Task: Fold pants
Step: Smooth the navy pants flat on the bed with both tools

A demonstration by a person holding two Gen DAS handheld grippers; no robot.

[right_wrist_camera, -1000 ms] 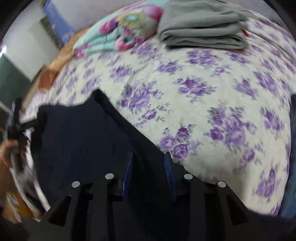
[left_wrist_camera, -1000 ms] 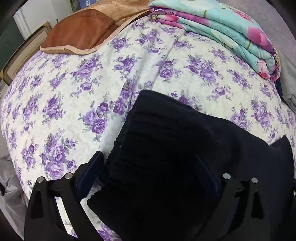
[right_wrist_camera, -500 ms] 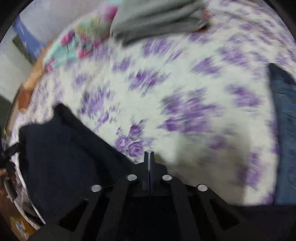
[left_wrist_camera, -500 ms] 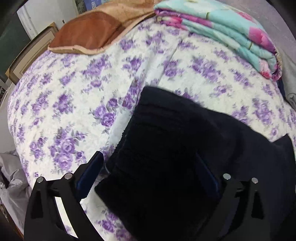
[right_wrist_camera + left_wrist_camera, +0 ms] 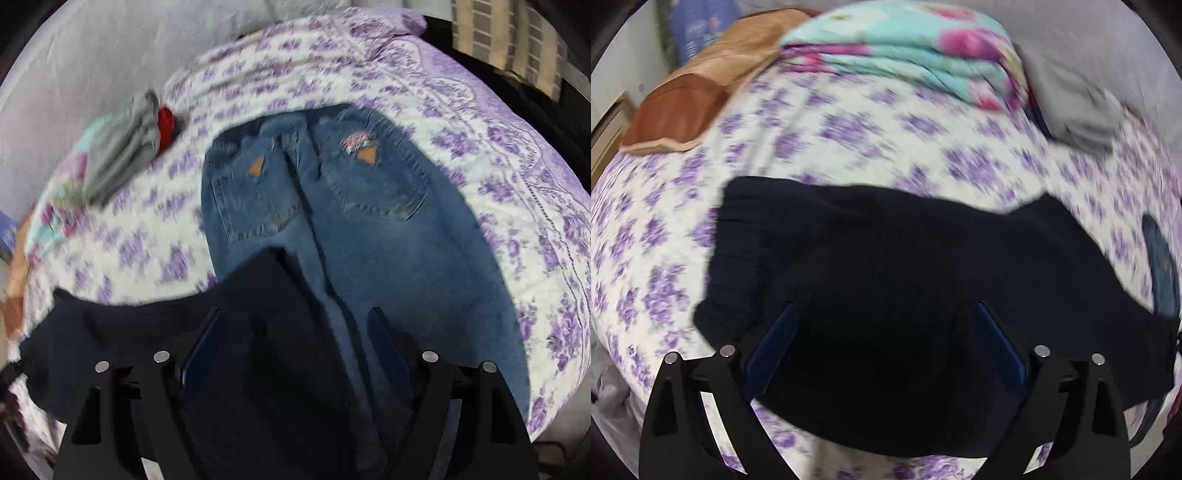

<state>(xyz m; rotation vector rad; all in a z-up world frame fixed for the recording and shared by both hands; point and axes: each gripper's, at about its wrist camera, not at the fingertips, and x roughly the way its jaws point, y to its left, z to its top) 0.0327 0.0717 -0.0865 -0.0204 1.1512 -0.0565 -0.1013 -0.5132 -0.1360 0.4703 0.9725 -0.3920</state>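
Dark navy pants (image 5: 886,280) lie folded flat on the purple-flowered bedsheet (image 5: 683,236). My left gripper (image 5: 886,321) is open above them, its blue pads (image 5: 775,339) spread wide, holding nothing. In the right wrist view the same navy pants (image 5: 229,332) lie at the lower left, their edge overlapping blue jeans (image 5: 332,206) spread seat-up on the sheet. My right gripper (image 5: 295,325) is open over the place where the two garments meet, holding nothing.
A folded turquoise floral quilt (image 5: 916,62), a brown pillow (image 5: 687,99) and folded grey cloth (image 5: 1075,107) lie at the far end of the bed. The grey cloth (image 5: 122,144) and a red item (image 5: 167,122) show in the right wrist view. The bed edge (image 5: 546,206) runs right.
My right gripper shut, then opened wide, and swung right to face the blue jeans. My left gripper stayed open and drew back, so more of the navy pants shows.
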